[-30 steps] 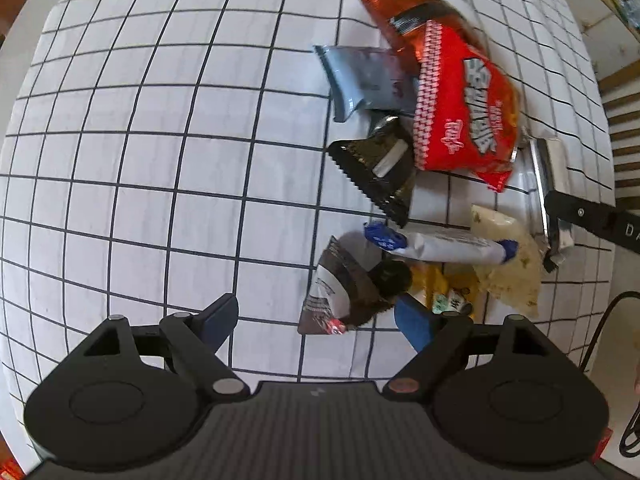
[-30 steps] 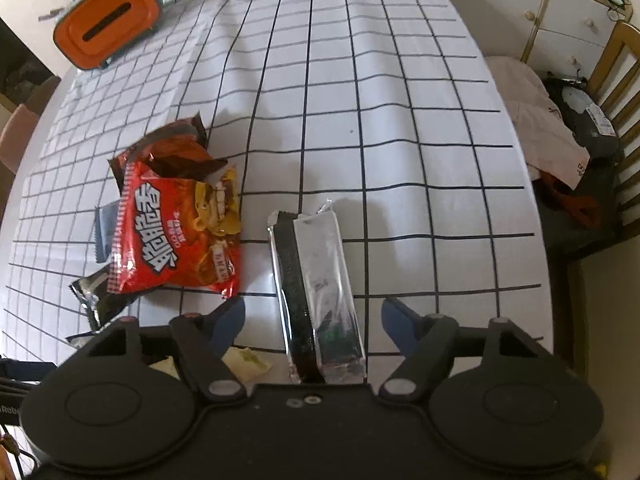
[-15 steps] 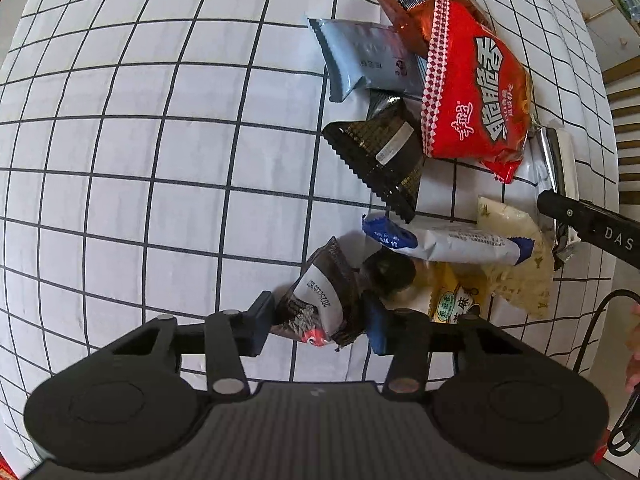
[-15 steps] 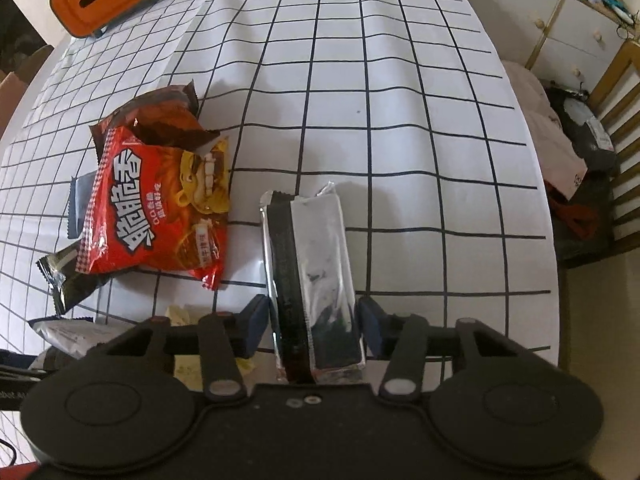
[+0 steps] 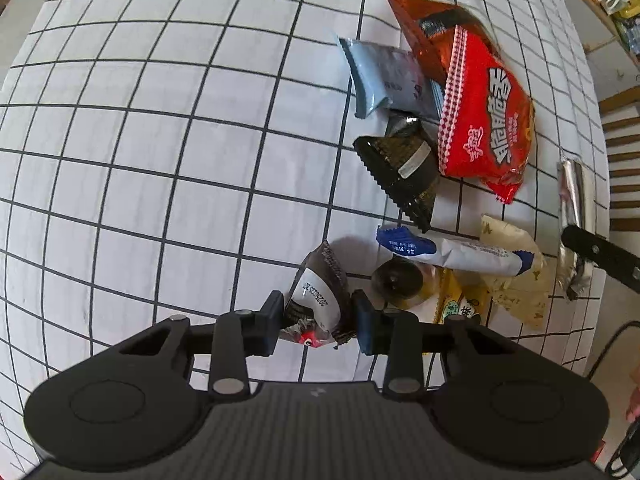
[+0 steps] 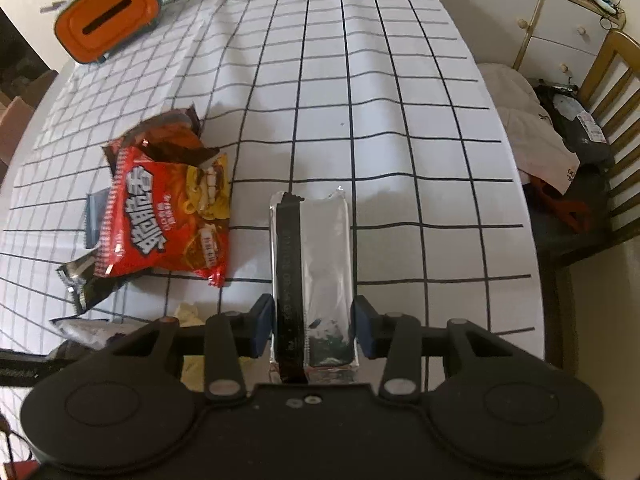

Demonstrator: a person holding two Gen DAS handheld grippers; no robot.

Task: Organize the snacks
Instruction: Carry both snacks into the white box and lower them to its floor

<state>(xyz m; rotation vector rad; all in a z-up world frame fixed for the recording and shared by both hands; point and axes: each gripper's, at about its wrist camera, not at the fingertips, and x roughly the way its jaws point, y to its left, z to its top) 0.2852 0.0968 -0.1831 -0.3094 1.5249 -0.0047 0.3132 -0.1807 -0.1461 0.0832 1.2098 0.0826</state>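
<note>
Left gripper (image 5: 316,318) clamping dark packet (image 5: 318,296), right gripper (image 6: 312,326) clamping silver pack (image 6: 314,264)

the red chip bag (image 5: 486,116) lies over part of the orange-brown bag (image 5: 432,28) and the grey-blue packet (image 5: 384,76). the yellow packet (image 5: 460,304) is half hidden under the blue-and-white tube (image 5: 460,254). the near end of the silver packet (image 6: 314,280) is cut off by the right tool's (image 6: 312,324) body. its print is blurred.
</note>
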